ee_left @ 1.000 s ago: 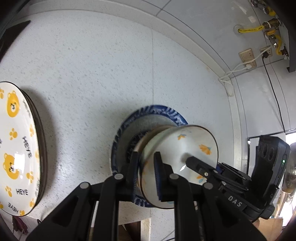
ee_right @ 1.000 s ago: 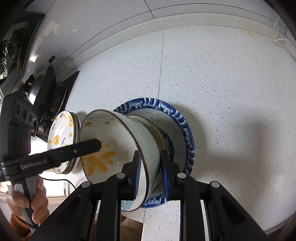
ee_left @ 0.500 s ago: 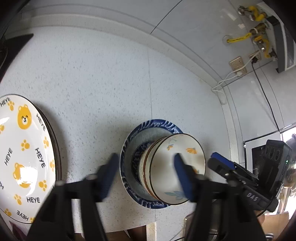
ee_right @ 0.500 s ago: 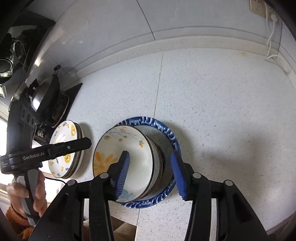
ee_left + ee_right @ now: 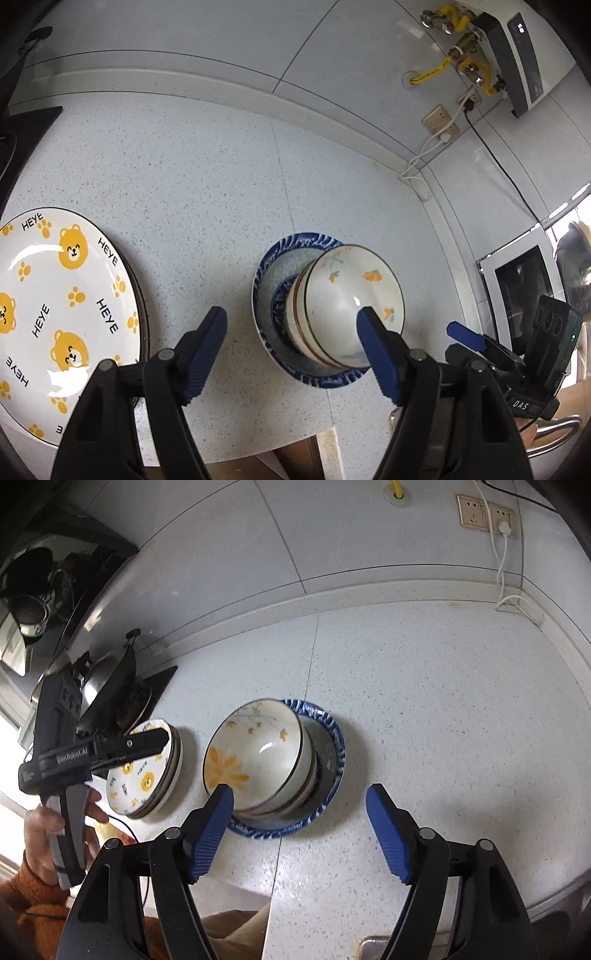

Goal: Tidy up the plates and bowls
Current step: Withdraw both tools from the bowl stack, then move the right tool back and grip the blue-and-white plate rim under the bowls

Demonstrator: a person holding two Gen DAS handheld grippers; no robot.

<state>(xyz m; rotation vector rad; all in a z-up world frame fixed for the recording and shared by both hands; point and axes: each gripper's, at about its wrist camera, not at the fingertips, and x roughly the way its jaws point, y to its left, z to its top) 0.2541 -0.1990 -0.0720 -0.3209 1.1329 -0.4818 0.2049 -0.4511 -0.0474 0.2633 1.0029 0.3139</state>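
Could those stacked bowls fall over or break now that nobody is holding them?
Maybe. The flower bowl sits on top of other bowls inside the blue plate, and the stack looks lopsided, so it might slide if nudged. The left claw and right claw are opening with nothing between them, close to the stack, so a finger could knock it. The bear plates reach near the counter's front edge.

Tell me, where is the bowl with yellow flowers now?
The flower bowl sits on top of a stack of bowls on the blue-rimmed plate, mid-counter in both wrist views, right of the bear plates.
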